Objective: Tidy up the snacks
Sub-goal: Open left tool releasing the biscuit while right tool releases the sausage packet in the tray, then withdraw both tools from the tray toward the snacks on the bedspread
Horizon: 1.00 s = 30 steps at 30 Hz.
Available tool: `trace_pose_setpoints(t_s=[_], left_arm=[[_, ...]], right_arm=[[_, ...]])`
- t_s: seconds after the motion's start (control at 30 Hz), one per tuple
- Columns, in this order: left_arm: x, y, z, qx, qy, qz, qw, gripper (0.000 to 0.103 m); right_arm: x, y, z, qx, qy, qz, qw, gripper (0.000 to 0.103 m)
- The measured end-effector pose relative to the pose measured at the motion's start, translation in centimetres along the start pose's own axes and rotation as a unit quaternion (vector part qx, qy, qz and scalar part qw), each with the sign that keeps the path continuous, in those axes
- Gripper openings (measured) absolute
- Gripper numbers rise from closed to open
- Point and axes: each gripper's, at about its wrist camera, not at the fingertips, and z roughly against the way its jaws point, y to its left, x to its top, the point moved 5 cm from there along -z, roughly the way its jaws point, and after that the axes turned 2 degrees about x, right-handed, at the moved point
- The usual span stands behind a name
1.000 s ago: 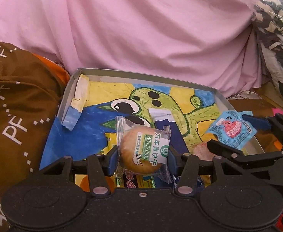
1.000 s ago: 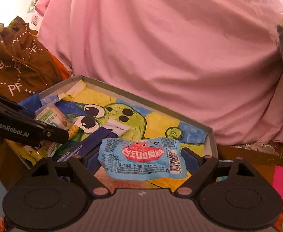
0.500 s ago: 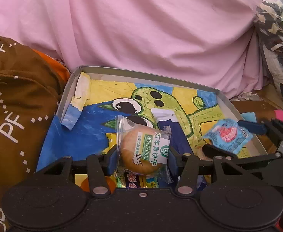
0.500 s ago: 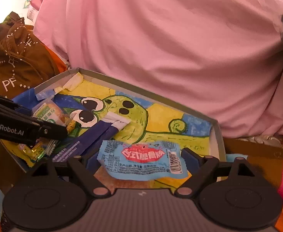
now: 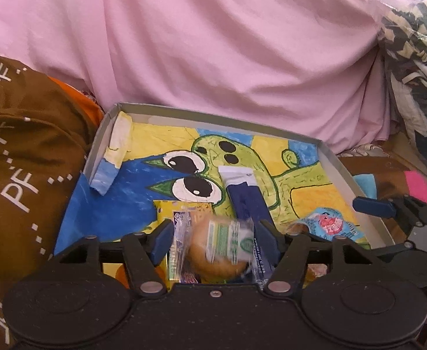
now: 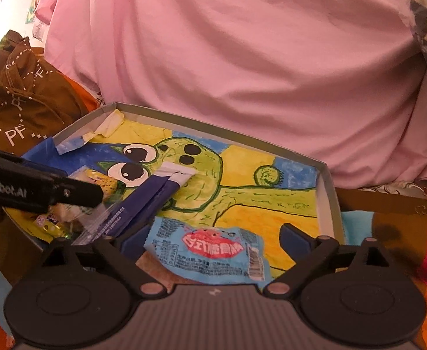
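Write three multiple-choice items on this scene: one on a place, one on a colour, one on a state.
1. The long dark blue packet lies:
A. in the tray
B. on the cloth
C. in a gripper

2. The cloth behind the tray is:
A. green
B. pink
C. white

3. The right gripper is:
A. shut on the dark blue packet
B. shut on the light blue packet
C. open

Key:
1 A, it rests on the painted tray floor.
2 B, pink folds fill the background.
3 C, its fingers stand apart beside the light blue packet, with a gap on one side.
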Motion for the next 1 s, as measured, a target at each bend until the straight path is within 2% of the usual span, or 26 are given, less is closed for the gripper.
trace_pose_setpoints(t_s=[0.5,0.77,1.0], left_arm=[[0.0,-0.8,4.8,0.020,-0.019,-0.011,0.9996,0.097],[-0.7,-1.0,7.7,0.031,-0.015,-0.004,0.9994,0.102],[-2.4,-1.5,10.8,0.038,-0.009,-0.003,0.9992,0.102]], right_arm=[[0.0,-2.2,5.4,-0.004,-0.032,-0.053,0.998,0.103],[0.2,-1.5,8.7,0.003,-0.043,-0.054,0.998,0.103],[-1.1,-0.6,12.3,0.007,-0.040,-0.060,0.997,0.103]])
